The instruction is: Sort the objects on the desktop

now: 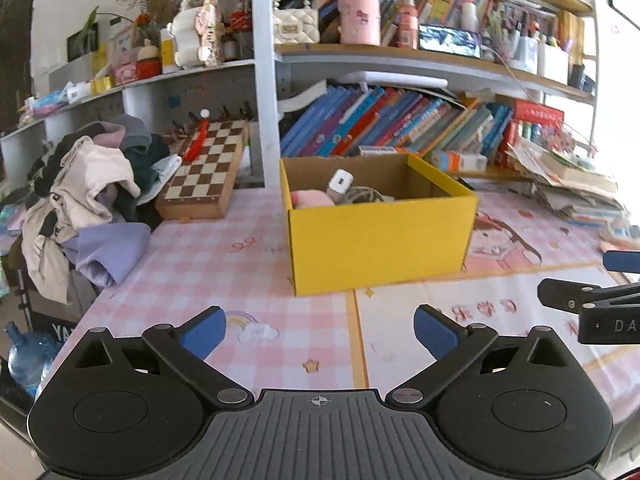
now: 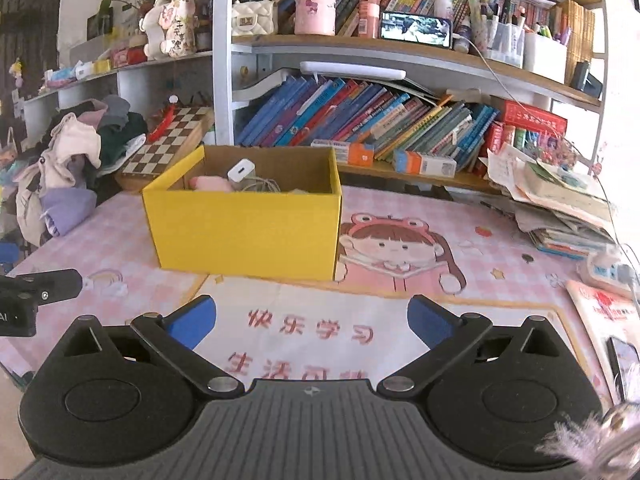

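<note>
We see the yellow box standing open-topped on the surface, ahead of both tools and well apart from their fingertips. From the left tool it lies straight ahead and slightly to the right; from the right tool it lies ahead and to the left. Inside the box we find a white charger leaning upright, a pink soft item just beside it on the left, and a tangle of pale cable touching the charger's base.

Both tools are spread wide, their blue pads far apart with nothing between them; below each gap we see only the pink printed mat that covers the surface. The right tool's arm enters the left wrist view at the right edge, and the left tool's arm shows at the left edge of the right wrist view.

Beyond the box, we note a row of leaning books on the lower shelf. To the left of the box lies a wooden chessboard, tilted against a heap of clothes. To the far right of the right tool, a slumped stack of papers rests on the surface, with a power strip near it.
</note>
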